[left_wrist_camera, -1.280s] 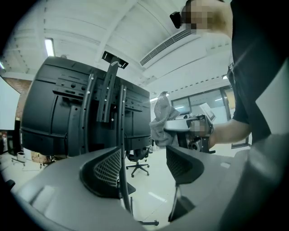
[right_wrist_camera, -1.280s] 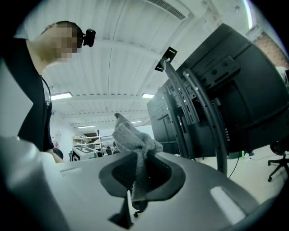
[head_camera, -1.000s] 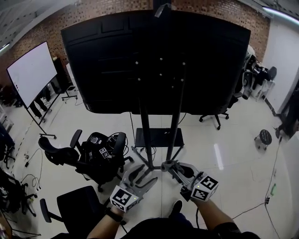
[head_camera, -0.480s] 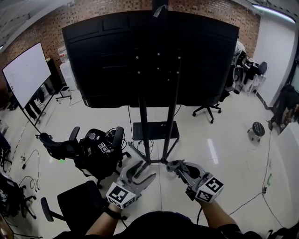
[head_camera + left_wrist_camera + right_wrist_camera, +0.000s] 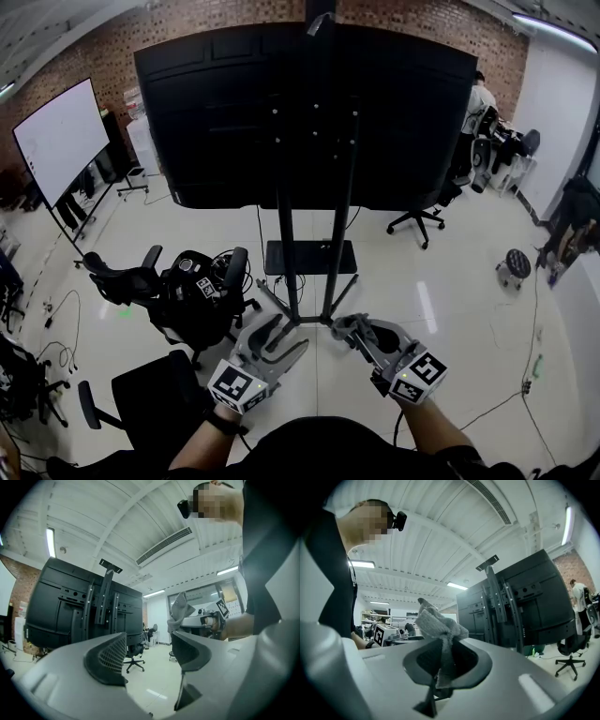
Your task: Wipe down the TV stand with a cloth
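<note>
Little has changed in the last second: the right gripper point(image 5: 345, 327) still pinches the grey cloth point(image 5: 440, 620), the left gripper point(image 5: 287, 336) stays spread and empty, and both hover near the TV stand point(image 5: 284, 244) base, so wiping looks unstarted.

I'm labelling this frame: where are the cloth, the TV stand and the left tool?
cloth point(image 5: 440, 624): right gripper view, bunched part above the jaws.
TV stand point(image 5: 286, 246): head view, left upright pole.
left tool point(image 5: 291, 334): head view, midway between its fingertips.
</note>
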A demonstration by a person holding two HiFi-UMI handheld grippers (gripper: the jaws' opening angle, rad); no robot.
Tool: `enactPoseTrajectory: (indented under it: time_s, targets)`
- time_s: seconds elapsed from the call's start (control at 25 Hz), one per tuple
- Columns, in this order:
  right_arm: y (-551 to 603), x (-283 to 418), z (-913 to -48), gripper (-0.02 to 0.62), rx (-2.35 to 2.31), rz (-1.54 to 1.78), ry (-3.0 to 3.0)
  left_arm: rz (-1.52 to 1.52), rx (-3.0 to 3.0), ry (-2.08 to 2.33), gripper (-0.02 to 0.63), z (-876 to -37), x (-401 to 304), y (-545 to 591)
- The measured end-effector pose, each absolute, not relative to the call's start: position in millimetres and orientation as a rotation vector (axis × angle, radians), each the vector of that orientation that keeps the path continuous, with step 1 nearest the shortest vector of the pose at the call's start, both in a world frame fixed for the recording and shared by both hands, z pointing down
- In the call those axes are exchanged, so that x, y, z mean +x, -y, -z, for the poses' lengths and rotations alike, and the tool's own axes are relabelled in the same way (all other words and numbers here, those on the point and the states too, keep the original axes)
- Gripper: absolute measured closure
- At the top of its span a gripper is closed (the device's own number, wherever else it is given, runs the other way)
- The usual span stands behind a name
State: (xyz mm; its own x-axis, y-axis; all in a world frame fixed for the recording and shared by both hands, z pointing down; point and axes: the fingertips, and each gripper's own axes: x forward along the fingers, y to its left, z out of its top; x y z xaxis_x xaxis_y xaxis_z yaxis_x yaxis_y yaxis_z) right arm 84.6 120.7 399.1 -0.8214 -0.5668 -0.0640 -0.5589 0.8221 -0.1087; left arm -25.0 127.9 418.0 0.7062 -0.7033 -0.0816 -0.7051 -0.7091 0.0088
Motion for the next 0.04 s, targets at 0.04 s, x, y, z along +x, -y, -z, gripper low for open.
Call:
enactPoseTrajectory:
  time_s: [0.04]
  targets:
    - [-123.8,85.8,-400.2,0.565,-0.901,0.132,-2.908,-0.120,-2.878,-1.195,0.281,-417.9,-24.4,-131.1]
